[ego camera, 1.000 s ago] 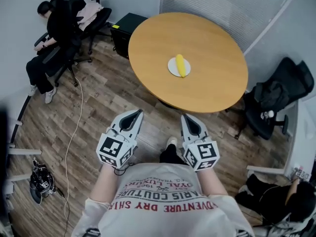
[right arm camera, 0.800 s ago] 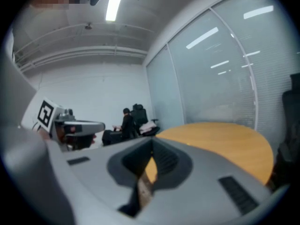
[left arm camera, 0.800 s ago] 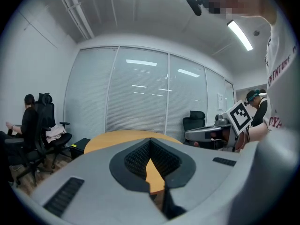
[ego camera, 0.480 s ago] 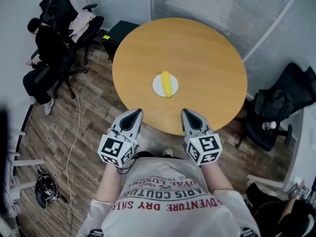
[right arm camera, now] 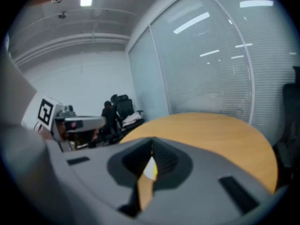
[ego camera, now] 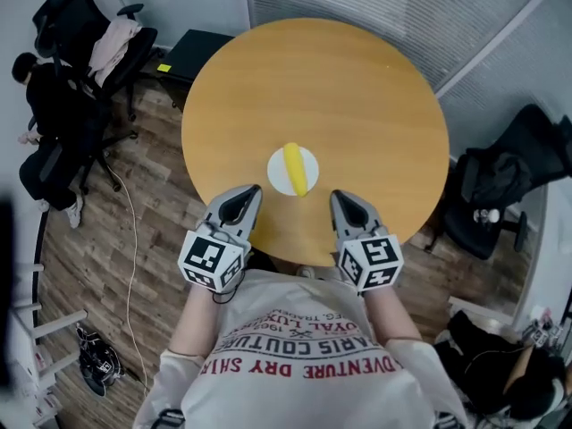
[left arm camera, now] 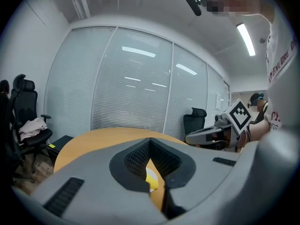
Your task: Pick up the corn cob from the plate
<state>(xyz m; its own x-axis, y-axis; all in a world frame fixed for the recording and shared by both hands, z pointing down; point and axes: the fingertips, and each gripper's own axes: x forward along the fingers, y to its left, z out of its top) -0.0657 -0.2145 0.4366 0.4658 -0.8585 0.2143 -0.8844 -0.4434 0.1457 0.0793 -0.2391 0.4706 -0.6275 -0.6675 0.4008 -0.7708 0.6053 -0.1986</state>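
Observation:
A yellow corn cob [ego camera: 293, 168] lies on a small white plate [ego camera: 309, 162] near the front edge of the round wooden table [ego camera: 340, 79]. My left gripper [ego camera: 244, 197] hovers at the table's edge, just left of the plate, jaws shut and empty. To the plate's right, my right gripper [ego camera: 344, 200] is level with it, also shut and empty. Neither touches the plate. In the left gripper view the corn cob [left arm camera: 151, 179] shows through the slit below the closed tips [left arm camera: 150, 141]. The right gripper view shows a sliver of plate [right arm camera: 150, 169] the same way.
A person sits in an office chair [ego camera: 49, 105] at the left, beside a second chair draped with clothes [ego camera: 112, 38]. A black cabinet [ego camera: 192, 52] stands behind the table. At the right stands a black chair with a bag [ego camera: 500, 181]. A cable [ego camera: 134, 239] runs along the wooden floor.
The person has walked up to the table. The plate and corn cob have come much closer, and both grippers now reach over the table's near edge, still shut.

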